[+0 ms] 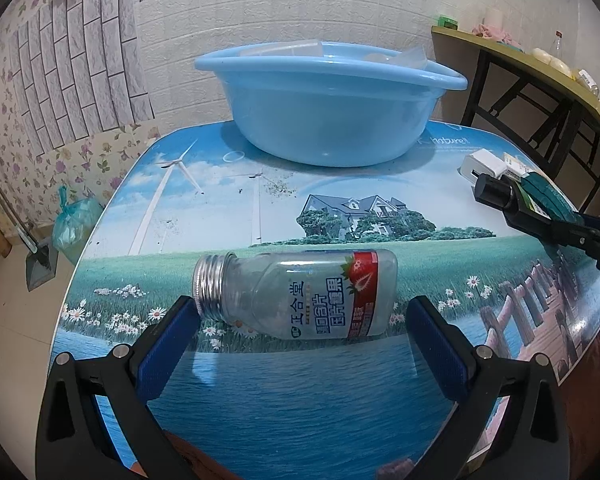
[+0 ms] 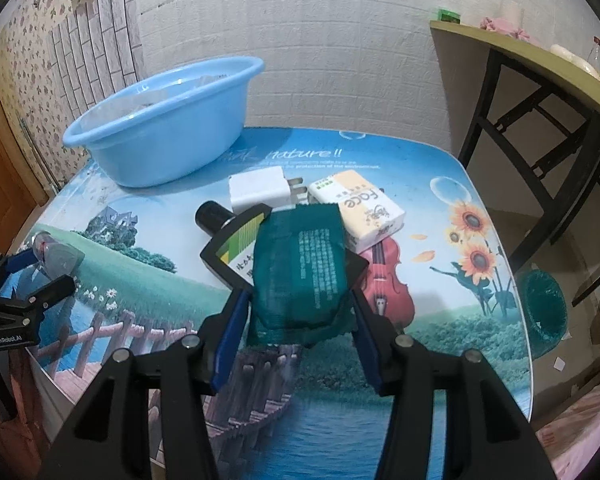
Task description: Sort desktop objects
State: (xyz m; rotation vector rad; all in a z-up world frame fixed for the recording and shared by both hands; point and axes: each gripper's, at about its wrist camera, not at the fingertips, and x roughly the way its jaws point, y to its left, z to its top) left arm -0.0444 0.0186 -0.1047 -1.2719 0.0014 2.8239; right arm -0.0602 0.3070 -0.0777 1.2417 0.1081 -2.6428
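though the bottle (image 1: 296, 294) lies just ahead of the left gripper (image 1: 300, 320), its long axis runs across the wide jaws, cap by the left finger, base short of the right one. right gripper (image 2: 300, 308) holds the green packet (image 2: 300, 272) between narrowed jaws; the basin (image 1: 328, 104) sits beyond both.

- A side table (image 2: 540, 64) stands to the right, with small items on top, too blurred to name.
- A green bin (image 2: 544, 312) sits on the floor.
- A tied plastic bag (image 1: 74, 224) and a dustpan (image 1: 40, 264) lie left of the table.
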